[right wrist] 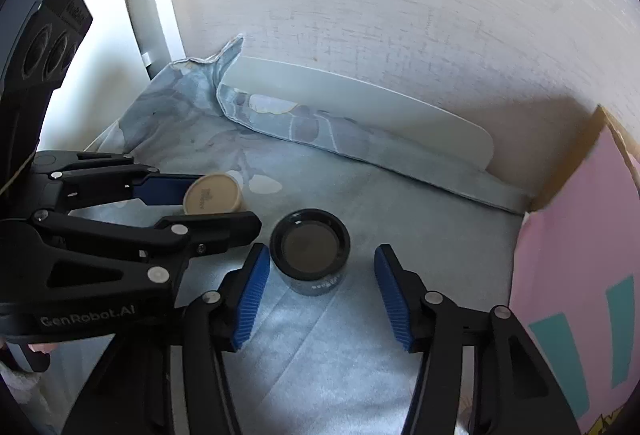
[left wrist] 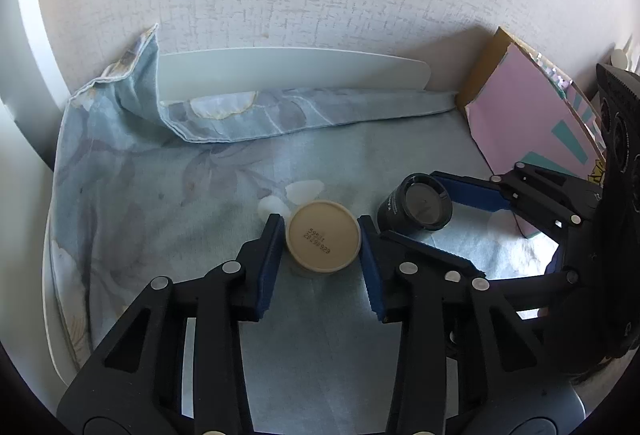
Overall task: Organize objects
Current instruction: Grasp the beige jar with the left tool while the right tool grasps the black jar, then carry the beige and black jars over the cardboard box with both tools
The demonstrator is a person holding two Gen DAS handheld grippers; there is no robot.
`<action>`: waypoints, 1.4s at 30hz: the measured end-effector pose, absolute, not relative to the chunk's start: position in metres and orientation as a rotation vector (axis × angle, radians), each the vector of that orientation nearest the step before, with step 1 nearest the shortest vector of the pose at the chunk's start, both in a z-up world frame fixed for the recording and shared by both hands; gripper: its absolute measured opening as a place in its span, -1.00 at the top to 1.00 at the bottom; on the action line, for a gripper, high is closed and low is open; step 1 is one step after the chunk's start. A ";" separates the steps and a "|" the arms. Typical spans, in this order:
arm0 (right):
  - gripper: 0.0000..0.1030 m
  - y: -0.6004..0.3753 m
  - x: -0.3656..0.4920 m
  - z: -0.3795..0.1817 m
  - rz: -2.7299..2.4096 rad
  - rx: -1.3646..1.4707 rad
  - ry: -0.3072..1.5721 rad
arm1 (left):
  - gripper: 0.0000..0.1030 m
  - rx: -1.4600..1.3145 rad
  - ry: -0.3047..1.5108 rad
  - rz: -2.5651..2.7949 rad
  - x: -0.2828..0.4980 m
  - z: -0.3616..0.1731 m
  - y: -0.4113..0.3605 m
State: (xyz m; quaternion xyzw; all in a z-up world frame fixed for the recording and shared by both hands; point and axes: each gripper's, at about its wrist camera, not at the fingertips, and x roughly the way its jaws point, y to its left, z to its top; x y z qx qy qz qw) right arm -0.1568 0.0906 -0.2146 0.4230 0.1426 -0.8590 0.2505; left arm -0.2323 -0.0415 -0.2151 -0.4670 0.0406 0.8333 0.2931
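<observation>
We start from the beige jar (left wrist: 323, 236), which stands upside down on the pale blue floral cloth (left wrist: 160, 203), its printed base facing up, squarely between the two pads of the left gripper (left wrist: 320, 255); the pads sit right against its sides with little or no gap showing, so we read this one as clamped on the jar. Just to its right stands the black jar (right wrist: 310, 249), also upright on the cloth, its short round body giving no long axis to line up with. It lies between the fingers of the right gripper (right wrist: 320, 287), but off centre: the left pad (right wrist: 252, 287) is close beside its wall while the right pad (right wrist: 394, 295) stands clearly apart, so these jaws are not yet gripping. We judge that the right hand needs to close evenly without nudging the jar sideways toward its neighbour. Beyond both, a pink box (right wrist: 580, 255) leans at the right edge.
</observation>
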 end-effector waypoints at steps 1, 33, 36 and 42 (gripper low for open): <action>0.14 0.089 -0.157 -0.215 -2.333 1.150 0.390 | 0.34 -1.243 0.110 2.223 -0.232 -0.215 -0.043; 0.37 0.118 -0.116 -0.133 -2.372 1.193 0.226 | 0.35 -1.216 0.066 2.270 -0.207 -0.121 -0.058; 0.37 0.127 -0.113 -0.117 -2.387 1.195 0.201 | 0.35 -1.224 0.066 2.260 -0.198 -0.104 -0.056; 0.37 0.151 -0.110 -0.086 -2.410 1.190 0.159 | 0.35 -1.205 0.081 2.252 -0.184 -0.073 -0.041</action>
